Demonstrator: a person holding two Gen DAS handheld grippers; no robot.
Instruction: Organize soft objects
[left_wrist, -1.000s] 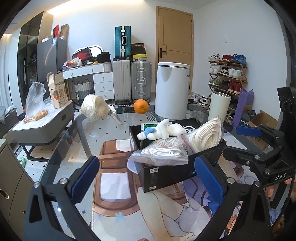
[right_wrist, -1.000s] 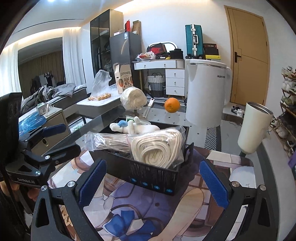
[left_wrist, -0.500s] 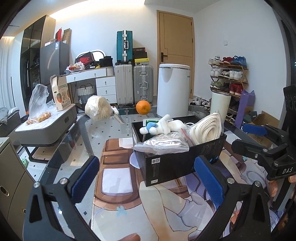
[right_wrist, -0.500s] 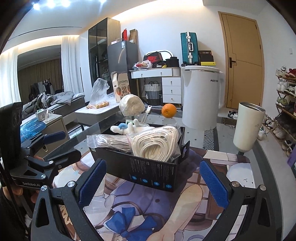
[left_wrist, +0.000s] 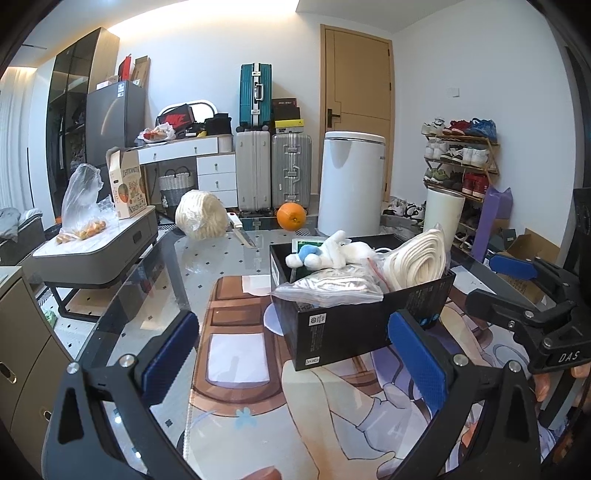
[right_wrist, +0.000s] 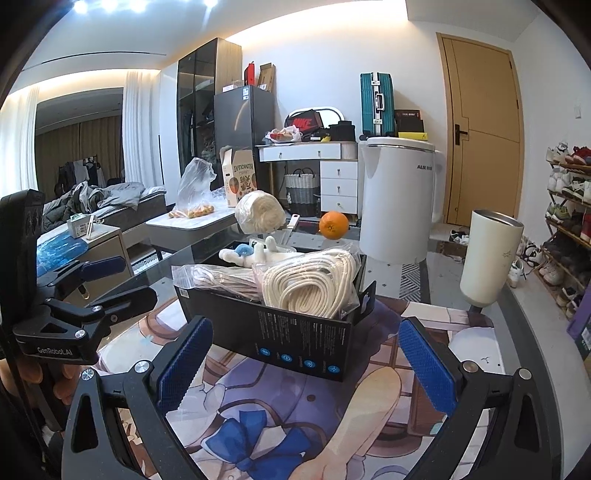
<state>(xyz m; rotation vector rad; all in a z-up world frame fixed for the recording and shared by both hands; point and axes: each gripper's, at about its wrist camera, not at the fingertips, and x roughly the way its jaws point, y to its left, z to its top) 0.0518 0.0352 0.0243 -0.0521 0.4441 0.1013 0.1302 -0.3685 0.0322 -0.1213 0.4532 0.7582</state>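
Left gripper spread, right gripper spread, shoe rack fuller from left, bed only from right

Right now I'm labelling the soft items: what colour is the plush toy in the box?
The plush toy is white with a blue patch, clearest in the left wrist view.

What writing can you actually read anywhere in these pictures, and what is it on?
"DAS": right gripper body.
"GenRobot.AI": left gripper body.
"AUX": white bin.
"NIKE": red shoebox.
"KUMQUAT", upside down: fruit carton.
Black box print: too small to read.
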